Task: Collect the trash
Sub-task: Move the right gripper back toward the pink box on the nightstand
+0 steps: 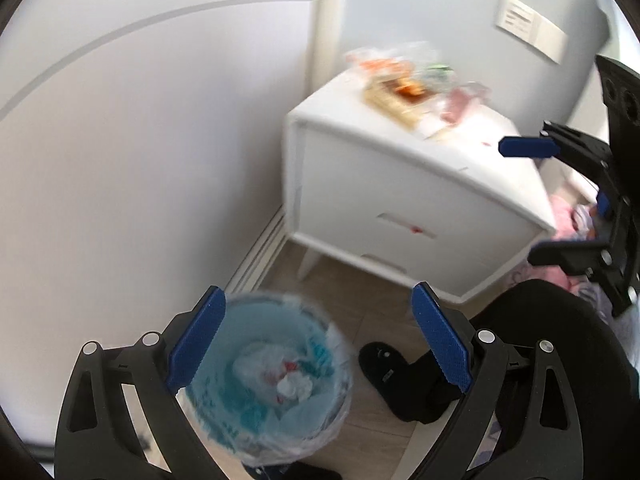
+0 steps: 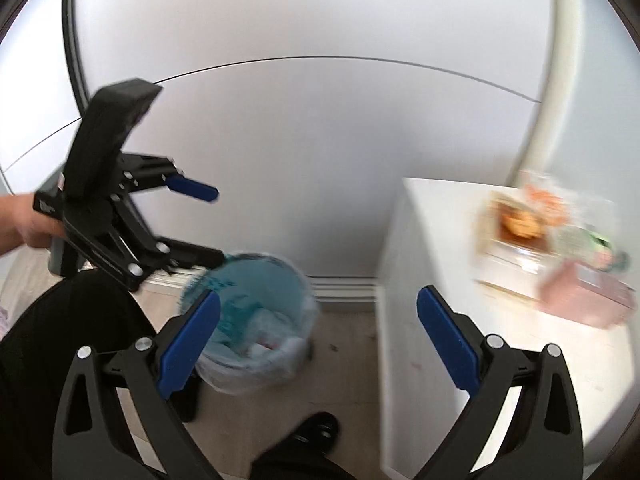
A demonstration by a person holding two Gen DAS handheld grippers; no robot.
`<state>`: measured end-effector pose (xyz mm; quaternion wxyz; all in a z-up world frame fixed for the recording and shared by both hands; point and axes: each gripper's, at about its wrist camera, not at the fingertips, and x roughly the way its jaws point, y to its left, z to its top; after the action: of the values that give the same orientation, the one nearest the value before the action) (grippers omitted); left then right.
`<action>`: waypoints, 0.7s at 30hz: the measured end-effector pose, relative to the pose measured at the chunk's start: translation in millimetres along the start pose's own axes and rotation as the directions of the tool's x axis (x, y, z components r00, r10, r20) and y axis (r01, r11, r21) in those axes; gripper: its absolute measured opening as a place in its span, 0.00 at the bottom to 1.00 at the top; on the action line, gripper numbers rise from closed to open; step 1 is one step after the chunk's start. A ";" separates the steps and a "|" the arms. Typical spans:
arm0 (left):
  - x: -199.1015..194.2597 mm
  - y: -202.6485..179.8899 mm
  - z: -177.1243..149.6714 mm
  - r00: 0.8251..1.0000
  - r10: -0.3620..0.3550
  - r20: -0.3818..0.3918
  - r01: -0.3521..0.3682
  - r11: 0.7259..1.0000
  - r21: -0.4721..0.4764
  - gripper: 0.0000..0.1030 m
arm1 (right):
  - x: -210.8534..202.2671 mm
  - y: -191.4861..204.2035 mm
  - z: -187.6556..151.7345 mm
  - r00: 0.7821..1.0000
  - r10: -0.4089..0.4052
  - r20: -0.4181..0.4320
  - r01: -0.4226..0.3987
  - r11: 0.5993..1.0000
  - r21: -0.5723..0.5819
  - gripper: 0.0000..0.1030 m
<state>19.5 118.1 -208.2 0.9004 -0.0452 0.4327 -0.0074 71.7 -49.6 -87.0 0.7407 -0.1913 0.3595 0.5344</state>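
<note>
Left wrist view: left gripper (image 1: 316,336), jaws wide, above lined trash bin (image 1: 264,380); right gripper (image 2: 318,336) wide too, wrappers (image 2: 552,248) at three o'clock.

Clear plastic liner (image 1: 320,432), smooth white nightstand (image 1: 360,184), wood-look floor (image 1: 360,300).

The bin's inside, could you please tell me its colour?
Blue bin, under a clear liner; left wrist view shows it best.

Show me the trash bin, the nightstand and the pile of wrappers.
trash bin (image 1: 272,380), left wrist view, its lined inside.
nightstand (image 1: 400,208), left wrist view, its front.
pile of wrappers (image 1: 416,88), left wrist view, its middle.
</note>
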 end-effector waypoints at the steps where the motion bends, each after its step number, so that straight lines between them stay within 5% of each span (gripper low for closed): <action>1: -0.4 -9.3 5.9 1.000 -0.011 0.004 0.011 1.000 0.021 0.89 | -9.5 -7.2 -2.9 1.000 -0.018 -0.001 0.018 1.000 0.003 0.93; 10: 5.7 -80.1 66.6 0.996 -0.090 0.024 0.084 0.981 0.177 0.89 | -72.4 -82.0 -26.2 0.988 -0.155 -0.020 0.155 0.988 -0.001 0.93; 21: 32.4 -147.2 125.9 0.989 -0.150 0.000 0.143 0.942 0.302 0.88 | -94.5 -151.6 -18.3 0.984 -0.169 -0.058 0.161 0.979 -0.123 0.93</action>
<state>141.7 -20.7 -142.2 0.8986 0.0607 0.4115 -0.1397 190.4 -177.5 -44.9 0.7574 -0.2818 0.3352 0.4843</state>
